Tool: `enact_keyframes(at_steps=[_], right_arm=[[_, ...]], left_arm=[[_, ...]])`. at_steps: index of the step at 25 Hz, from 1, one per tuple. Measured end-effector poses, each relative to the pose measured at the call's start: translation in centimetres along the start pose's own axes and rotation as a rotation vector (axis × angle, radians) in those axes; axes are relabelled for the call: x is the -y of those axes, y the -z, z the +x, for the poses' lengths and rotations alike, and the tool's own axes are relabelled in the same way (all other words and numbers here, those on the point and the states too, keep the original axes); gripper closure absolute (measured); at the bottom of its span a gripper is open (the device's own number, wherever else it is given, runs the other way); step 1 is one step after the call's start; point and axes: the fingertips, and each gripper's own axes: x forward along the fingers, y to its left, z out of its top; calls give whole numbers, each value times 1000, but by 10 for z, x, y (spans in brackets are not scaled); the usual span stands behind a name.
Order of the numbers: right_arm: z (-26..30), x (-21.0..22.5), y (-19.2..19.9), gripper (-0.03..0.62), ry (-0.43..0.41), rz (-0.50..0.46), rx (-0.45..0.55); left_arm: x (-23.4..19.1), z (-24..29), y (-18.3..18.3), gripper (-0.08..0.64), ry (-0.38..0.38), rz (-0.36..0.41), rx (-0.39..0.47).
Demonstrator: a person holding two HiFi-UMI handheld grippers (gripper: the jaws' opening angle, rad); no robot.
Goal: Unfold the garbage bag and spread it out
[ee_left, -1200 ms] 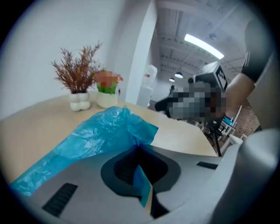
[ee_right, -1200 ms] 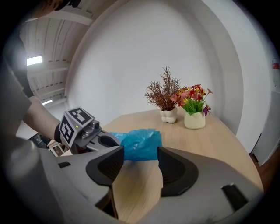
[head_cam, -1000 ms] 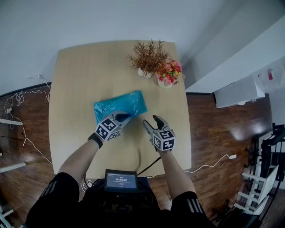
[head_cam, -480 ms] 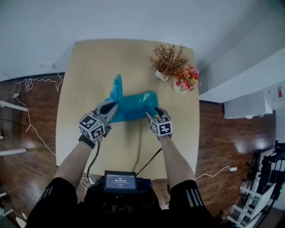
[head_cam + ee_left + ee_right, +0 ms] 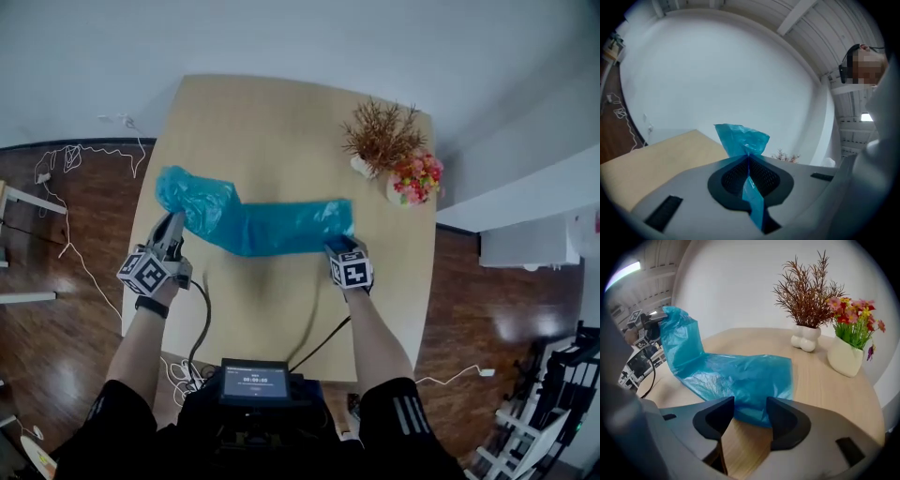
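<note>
Thin blue plastic garbage bag [image 5: 267, 227] lies stretched across the centre of the light wooden table [image 5: 272, 122], left end raised off the top. Left gripper [image 5: 172, 232], mid-left of frame, has its jaws clamped tight on that raised end. Right gripper [image 5: 339, 247], centre-right, jaws wide apart, just been closing slightly; bag's right edge sits between the tips, not pinched.

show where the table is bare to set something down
Bare: far end of the table beyond the garbage bag, left of the dried plant; near strip between bag and edge, crossed by a cable. Crowded: far right corner, with plant and flower pot.
</note>
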Motion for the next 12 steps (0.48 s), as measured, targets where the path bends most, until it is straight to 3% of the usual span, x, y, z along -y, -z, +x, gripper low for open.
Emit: enact_keyframes(at_steps=[7, 12], right_arm=[[-3, -5, -4, 348, 35, -22, -10], [1, 0, 0, 348, 46, -33, -6]], left_arm=[[-104, -70, 35, 518, -243, -80, -120], [-149, -104, 79, 372, -369, -145, -278]])
